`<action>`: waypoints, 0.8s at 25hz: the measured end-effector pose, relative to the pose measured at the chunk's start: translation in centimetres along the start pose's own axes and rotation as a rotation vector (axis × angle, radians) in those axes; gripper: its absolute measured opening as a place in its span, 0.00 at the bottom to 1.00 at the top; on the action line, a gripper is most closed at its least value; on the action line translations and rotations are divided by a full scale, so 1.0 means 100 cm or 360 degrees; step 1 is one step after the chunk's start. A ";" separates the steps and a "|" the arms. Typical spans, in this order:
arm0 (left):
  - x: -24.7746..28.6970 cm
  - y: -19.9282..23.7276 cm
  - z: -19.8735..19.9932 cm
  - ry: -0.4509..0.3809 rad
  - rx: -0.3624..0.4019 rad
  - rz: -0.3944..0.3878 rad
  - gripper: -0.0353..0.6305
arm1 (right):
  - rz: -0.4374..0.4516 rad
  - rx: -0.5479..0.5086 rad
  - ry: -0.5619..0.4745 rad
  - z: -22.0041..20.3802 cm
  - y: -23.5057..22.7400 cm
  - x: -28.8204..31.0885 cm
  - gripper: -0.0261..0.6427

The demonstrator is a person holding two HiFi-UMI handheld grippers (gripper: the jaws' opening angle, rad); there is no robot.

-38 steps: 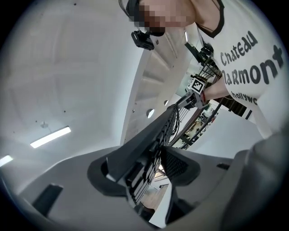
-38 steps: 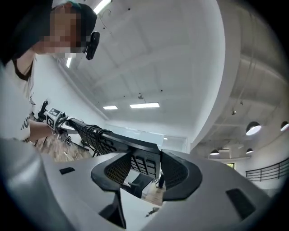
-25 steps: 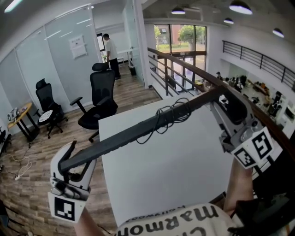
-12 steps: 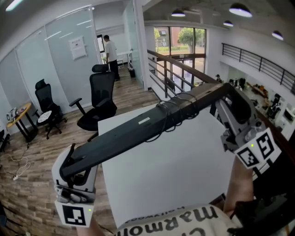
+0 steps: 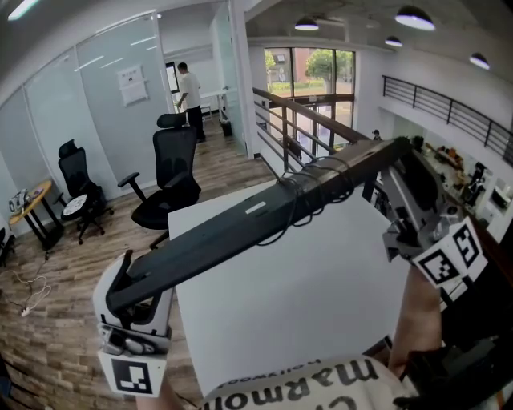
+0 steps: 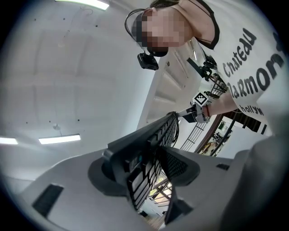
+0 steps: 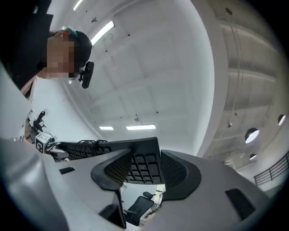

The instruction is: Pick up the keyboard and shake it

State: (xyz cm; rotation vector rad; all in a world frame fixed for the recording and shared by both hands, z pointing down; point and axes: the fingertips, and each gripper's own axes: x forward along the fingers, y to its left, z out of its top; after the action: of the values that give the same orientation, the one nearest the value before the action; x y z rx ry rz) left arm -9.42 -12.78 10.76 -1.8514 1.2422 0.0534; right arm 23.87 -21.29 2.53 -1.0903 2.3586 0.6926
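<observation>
Keyboard (image 5: 240, 232): matt black plastic. Cable (image 5: 321, 188): thin, black, rubbery. Worktop (image 5: 321, 304): smooth matt white. Left tool (image 5: 128, 284) and right tool (image 5: 405, 164): matt grey plastic shells. Pads (image 7: 113, 169): dark, finely dotted texture. Floor (image 5: 48, 336): wood-look planks, slight sheen.

The room is lit brightly and evenly by daylight from the tall windows (image 5: 309, 64) and by round ceiling lamps (image 5: 414, 16). The white tabletop (image 5: 321, 312) is rendered pale, with only faint shadow cast on it. Straight lines are bowed towards the edges in every view. The gripper views are ringed by black corners; there the strip lights (image 6: 58, 139) are blown out, and the keyboard (image 6: 135, 146) is seen dark against the ceiling.
</observation>
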 end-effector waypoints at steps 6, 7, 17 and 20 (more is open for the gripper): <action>-0.001 0.000 0.000 -0.0037 -0.0074 0.0007 0.39 | 0.0006 0.0006 -0.0038 0.009 0.002 -0.002 0.36; -0.002 0.000 0.000 -0.0043 -0.0087 0.0007 0.39 | 0.0004 0.0007 -0.0041 0.009 0.001 -0.002 0.36; -0.003 0.000 -0.005 -0.0045 -0.0198 0.0020 0.39 | 0.0022 0.0057 0.0010 -0.001 -0.004 -0.006 0.36; -0.003 -0.001 -0.003 -0.0054 -0.0214 0.0009 0.39 | -0.0005 0.0011 0.0088 -0.013 -0.010 -0.007 0.37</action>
State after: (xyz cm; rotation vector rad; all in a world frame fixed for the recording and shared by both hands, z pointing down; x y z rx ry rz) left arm -9.63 -12.76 11.12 -1.9538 1.2465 0.1750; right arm 24.80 -22.21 3.69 -1.1235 2.4037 0.6606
